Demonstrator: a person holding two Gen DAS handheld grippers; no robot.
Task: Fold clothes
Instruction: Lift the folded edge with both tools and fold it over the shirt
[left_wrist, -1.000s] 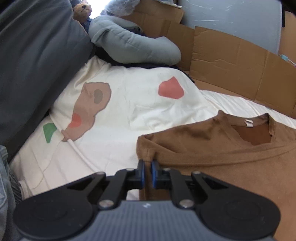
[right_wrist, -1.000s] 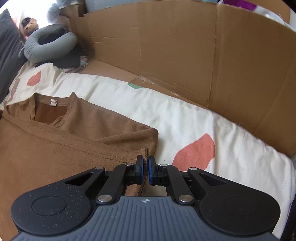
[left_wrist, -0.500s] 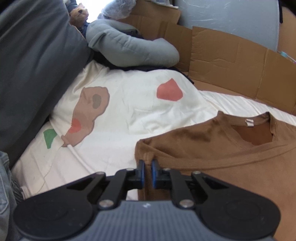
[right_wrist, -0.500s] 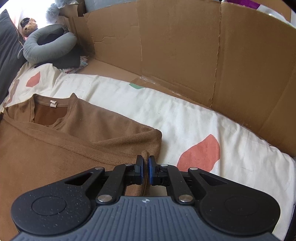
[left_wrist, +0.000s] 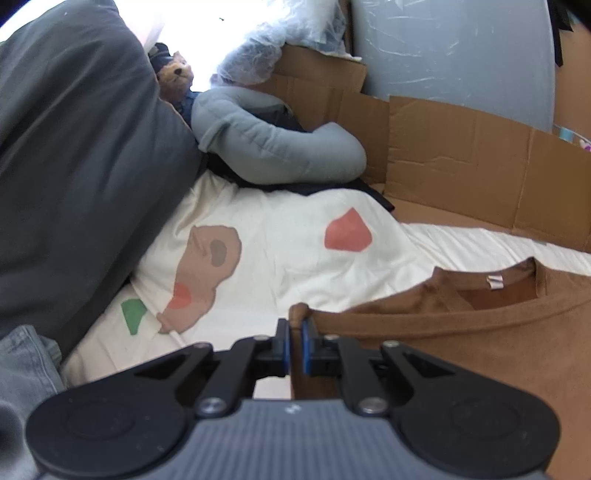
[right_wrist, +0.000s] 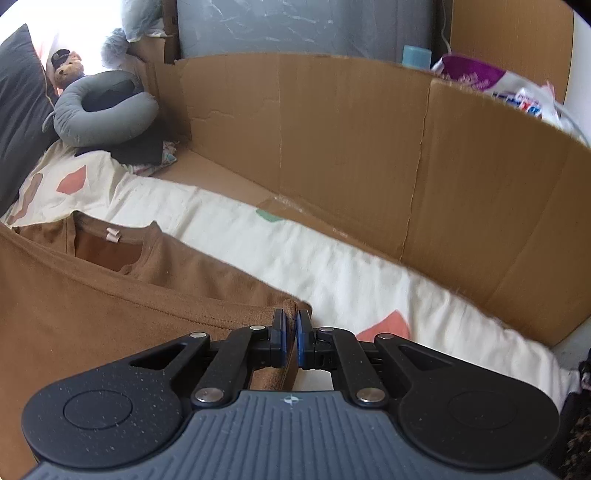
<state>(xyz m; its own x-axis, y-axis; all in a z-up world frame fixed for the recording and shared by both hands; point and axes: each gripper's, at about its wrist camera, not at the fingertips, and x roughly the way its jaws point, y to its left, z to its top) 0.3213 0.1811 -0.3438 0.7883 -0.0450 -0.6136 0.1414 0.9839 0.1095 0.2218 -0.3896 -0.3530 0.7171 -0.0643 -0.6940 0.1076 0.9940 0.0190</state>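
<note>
A brown T-shirt lies on a cream bedsheet with red, brown and green patches. Its neck opening with a small pale label faces away from me. My left gripper is shut on a pinched fold at the shirt's left edge. In the right wrist view the same brown T-shirt spreads to the left, and my right gripper is shut on a fold at its right edge. Both held edges are raised off the sheet and stretched between the grippers.
A dark grey pillow rises at the left. A grey neck pillow and a teddy bear lie at the bed's head. Cardboard walls line the far side. Denim fabric shows at lower left.
Both grippers have lifted and tilted upward with the shirt edges still pinched. The shirt's near layer now hangs taut, and more of the room above the cardboard shows.
</note>
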